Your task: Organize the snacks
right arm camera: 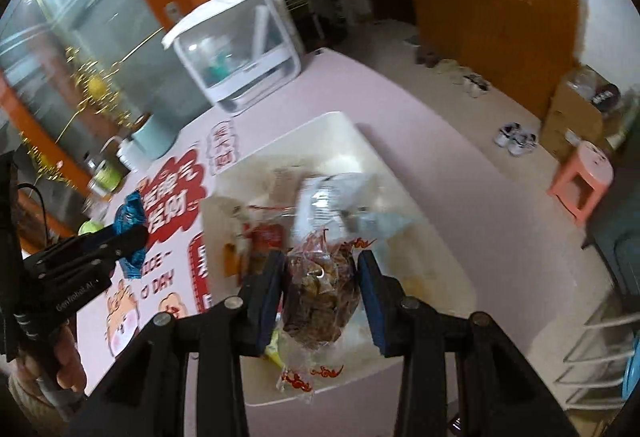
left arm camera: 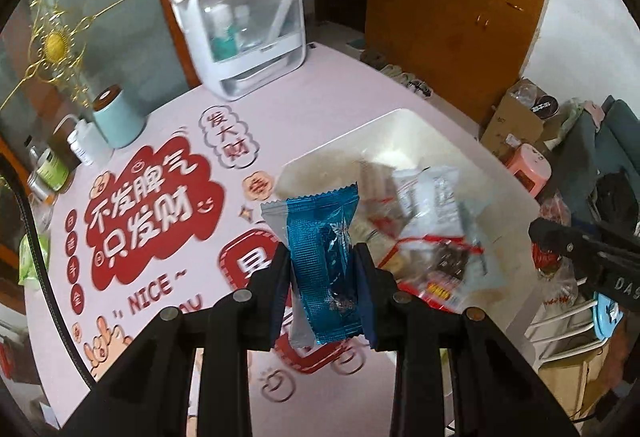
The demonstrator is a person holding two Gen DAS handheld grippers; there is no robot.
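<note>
Left claw (left arm camera: 322, 261) is clamped on the blue packet (left arm camera: 322, 237); right claw (right arm camera: 320, 273) is clamped on the clear snack bag (right arm camera: 318, 301). Risk: slick film may slip over the white tray (right arm camera: 320, 125) at 12 o'clock.

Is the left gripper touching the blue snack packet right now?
Touching. The left wrist view shows the left gripper with both pads pressed against the blue snack packet.

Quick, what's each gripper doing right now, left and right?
Left gripper: shut on the blue snack packet.
Right gripper: shut on the clear bag of brown snacks.
</note>
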